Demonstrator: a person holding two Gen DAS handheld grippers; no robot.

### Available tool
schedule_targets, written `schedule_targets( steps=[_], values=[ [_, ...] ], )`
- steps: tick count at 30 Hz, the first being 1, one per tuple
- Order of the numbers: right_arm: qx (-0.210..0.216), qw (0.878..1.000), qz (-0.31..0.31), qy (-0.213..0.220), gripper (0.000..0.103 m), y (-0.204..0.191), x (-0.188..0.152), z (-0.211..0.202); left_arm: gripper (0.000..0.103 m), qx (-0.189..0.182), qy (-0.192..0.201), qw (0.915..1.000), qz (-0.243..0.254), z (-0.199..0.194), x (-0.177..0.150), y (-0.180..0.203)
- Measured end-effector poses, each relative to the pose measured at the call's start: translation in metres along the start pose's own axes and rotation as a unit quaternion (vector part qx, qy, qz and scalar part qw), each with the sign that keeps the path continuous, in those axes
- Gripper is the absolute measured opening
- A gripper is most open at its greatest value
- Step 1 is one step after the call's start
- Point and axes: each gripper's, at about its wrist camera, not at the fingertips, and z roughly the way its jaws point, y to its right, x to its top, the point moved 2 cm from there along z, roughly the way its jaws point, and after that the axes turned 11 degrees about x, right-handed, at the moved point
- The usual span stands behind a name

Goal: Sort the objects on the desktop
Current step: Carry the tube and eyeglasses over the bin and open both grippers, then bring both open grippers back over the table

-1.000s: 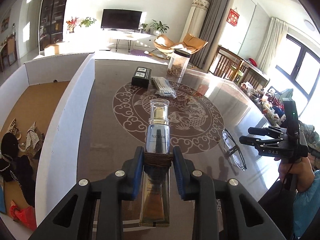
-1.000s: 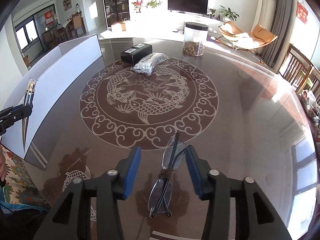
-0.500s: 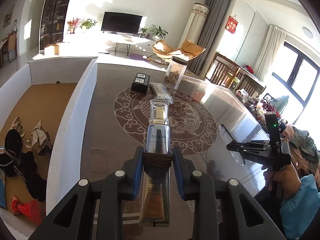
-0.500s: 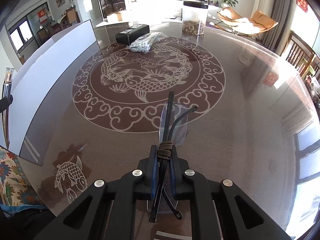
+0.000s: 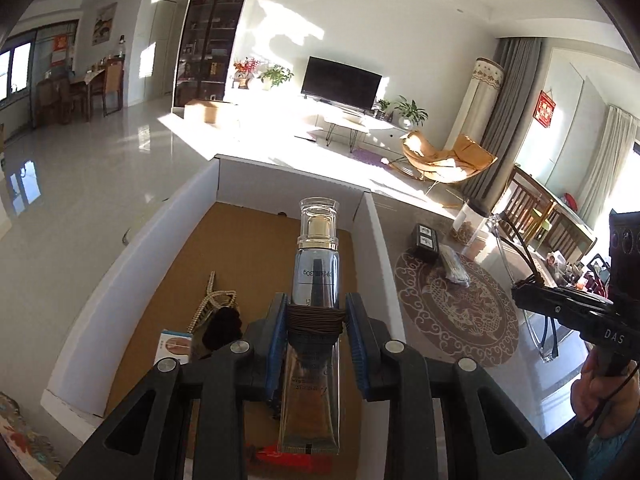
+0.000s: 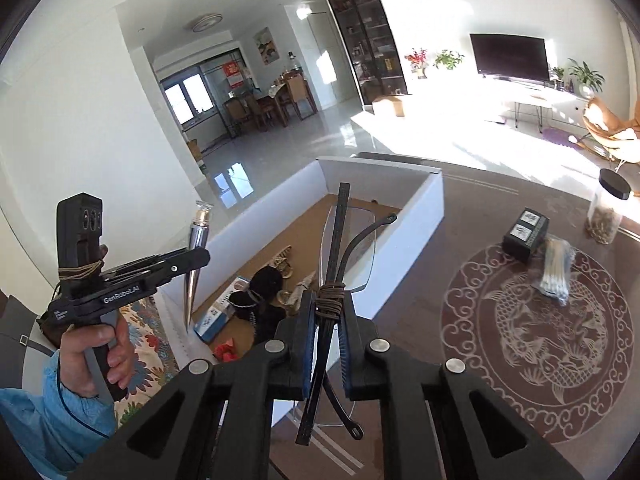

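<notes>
My left gripper is shut on a silver cosmetic tube with a clear cap, held in the air above the white box with a brown floor. It also shows in the right wrist view. My right gripper is shut on folded glasses, held in the air near the box's right wall. The right gripper with the glasses shows in the left wrist view.
In the box lie a black hair tie, a beaded clip, a small blue-white packet and a red item. On the brown table are a black box, a cotton swab bag and a jar.
Both grippers have lifted and swung left toward the box. The tube is now over the box. The right gripper shut on the glasses and raised them off the table.
</notes>
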Motion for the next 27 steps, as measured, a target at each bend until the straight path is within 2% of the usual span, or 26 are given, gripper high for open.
schedule_targets(
  steps=[3,6,10,12,13,14,15,16,17,18,21,23,25,27],
  values=[
    [0.046,0.998,-0.029,-0.019,0.012,-0.041,0.006,0.053,0.029,0.048,-0.021,0.9986,0.000,0.019,-0.001,-0.035],
    [0.081,0.994,-0.044,-0.057,0.012,-0.069,-0.003,0.107,0.029,0.074,-0.053,0.9958,-0.006,0.043,-0.008,-0.059],
    [0.115,0.987,-0.031,-0.112,0.012,-0.085,-0.025,0.172,0.029,0.099,-0.098,0.9902,-0.013,0.074,-0.022,-0.076],
    [0.124,0.984,-0.019,-0.128,0.016,-0.085,-0.035,0.195,0.030,0.121,-0.125,0.9846,-0.014,0.087,-0.029,-0.080],
    [0.125,0.982,-0.008,-0.140,0.026,-0.082,-0.039,0.206,0.031,0.136,-0.133,0.9816,-0.014,0.091,-0.032,-0.082],
    [0.120,0.982,0.002,-0.147,0.045,-0.079,-0.043,0.212,0.037,0.151,-0.136,0.9790,-0.014,0.093,-0.035,-0.083],
    [0.117,0.982,0.010,-0.147,0.058,-0.075,-0.045,0.214,0.051,0.162,-0.136,0.9773,-0.014,0.094,-0.038,-0.083],
    [0.118,0.983,0.016,-0.137,0.067,-0.070,-0.046,0.209,0.060,0.167,-0.131,0.9772,-0.014,0.093,-0.038,-0.083],
    [0.119,0.985,0.017,-0.124,0.069,-0.066,-0.046,0.202,0.076,0.169,-0.119,0.9783,-0.016,0.090,-0.039,-0.082],
    [0.118,0.987,0.015,-0.112,0.069,-0.062,-0.044,0.194,0.082,0.170,-0.106,0.9795,-0.017,0.087,-0.038,-0.080],
    [0.097,0.993,0.000,-0.066,0.076,-0.047,-0.038,0.160,0.082,0.171,-0.085,0.9814,-0.017,0.078,-0.035,-0.072],
    [0.064,0.998,-0.013,-0.024,0.088,-0.033,-0.039,0.130,0.082,0.163,-0.073,0.9838,-0.017,0.073,-0.031,-0.060],
    [0.013,1.000,-0.024,0.013,0.096,-0.013,-0.047,0.098,0.082,0.148,-0.058,0.9873,-0.012,0.064,-0.026,-0.041],
    [-0.049,0.998,-0.027,0.037,0.098,0.015,-0.059,0.073,0.082,0.126,-0.041,0.9912,0.000,0.049,-0.022,-0.014]
  ],
)
